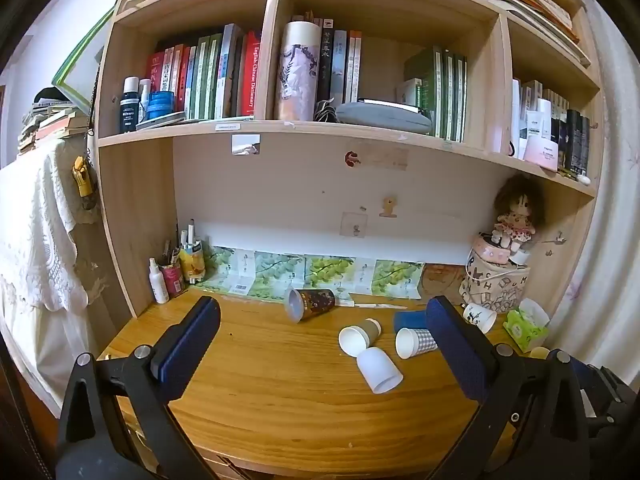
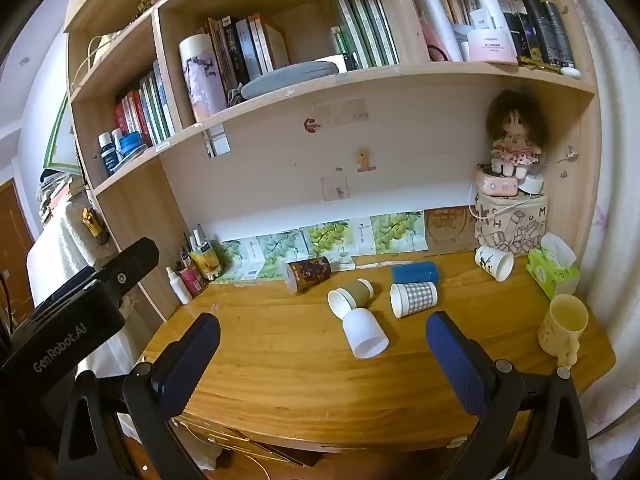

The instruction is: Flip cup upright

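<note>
progress: not begun | white cup (image 2: 365, 334) and other cups on their sides on worktop (image 2: 288, 372) | left tongs (image 1: 322, 322) and right tongs (image 2: 323, 338) gape wide, holding nothing

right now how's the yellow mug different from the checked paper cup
The yellow mug stands upright near the desk's right edge; the checked paper cup lies on its side in the middle. The yellow mug has a knobbly handle; the checked paper cup has none. The yellow mug is plain pale yellow; the checked paper cup has a grey check pattern with a white rim. Both rest on the wooden desk, untouched by either tool.
</note>
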